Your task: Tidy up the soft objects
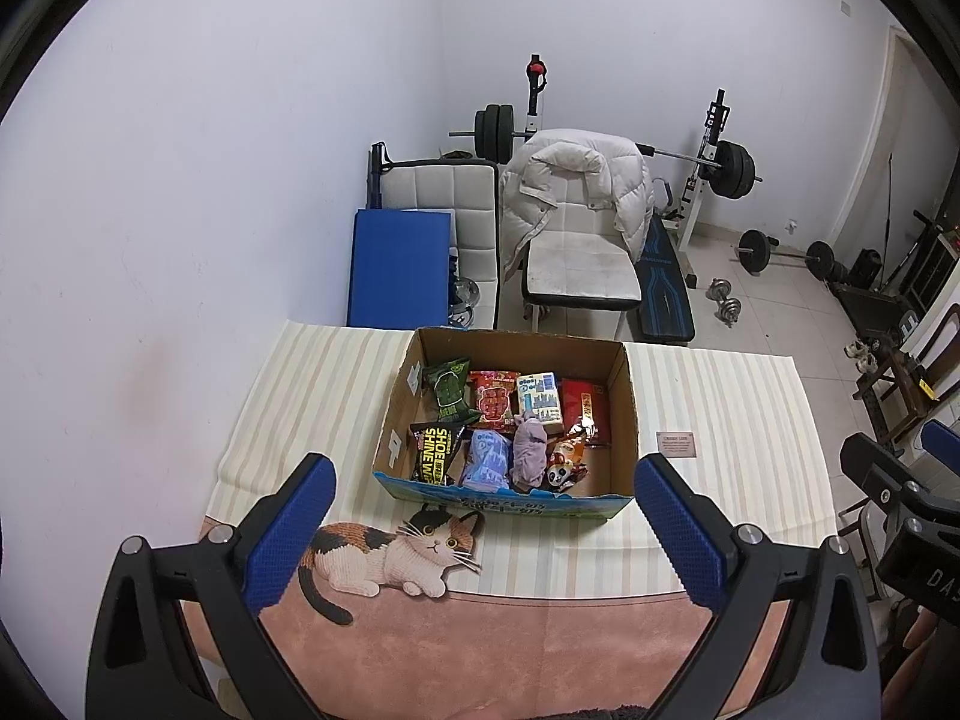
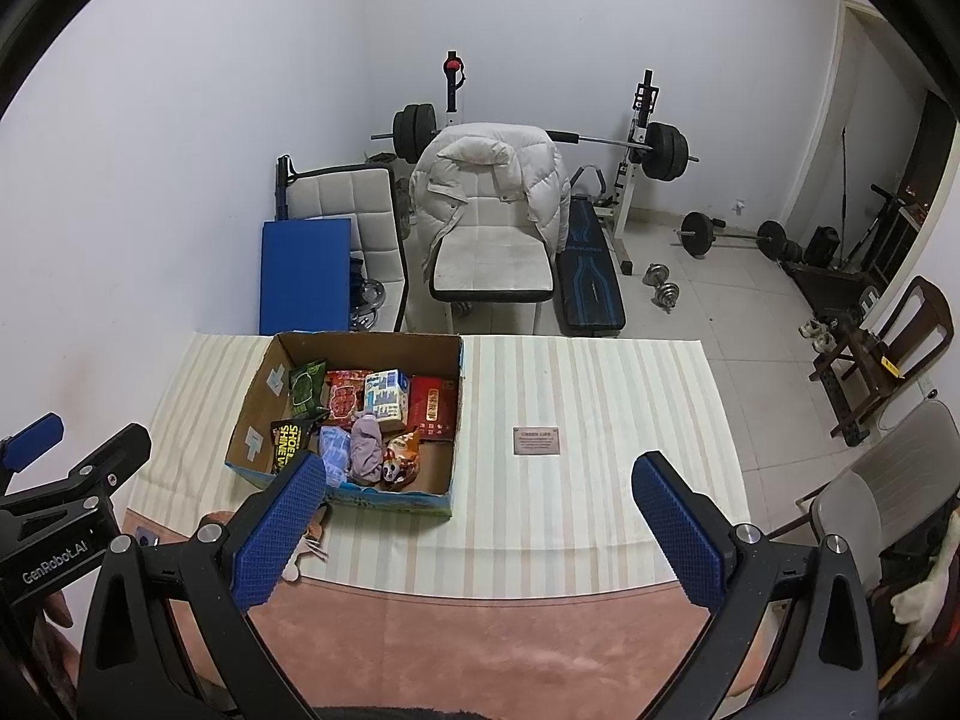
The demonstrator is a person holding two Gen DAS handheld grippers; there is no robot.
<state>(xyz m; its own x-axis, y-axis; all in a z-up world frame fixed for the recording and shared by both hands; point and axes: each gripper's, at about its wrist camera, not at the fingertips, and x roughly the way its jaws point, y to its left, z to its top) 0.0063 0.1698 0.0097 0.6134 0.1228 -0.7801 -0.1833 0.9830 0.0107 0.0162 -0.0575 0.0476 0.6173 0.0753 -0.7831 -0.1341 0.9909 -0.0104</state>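
In the left wrist view, the left hand-held gripper (image 1: pixel 485 525) hung wide open, holding nothing, above the desk (image 1: pixel 720 420); the box (image 1: pixel 510 501) of soft packets sat at 12 o'clock. In the right wrist view, the right hand-held gripper (image 2: pixel 480 531) gaped likewise, empty, with the box (image 2: pixel 384 499) at 11 o'clock.

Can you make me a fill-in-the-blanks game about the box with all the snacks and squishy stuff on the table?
1. The snack packets sit inside a cardboard ____.
2. The picture on the tablecloth in front of the cardboard box shows a ____.
3. Both the left gripper and the right gripper are wide ____.
4. The coat on the chair behind the table is ____.

Missing words: box; cat; open; white
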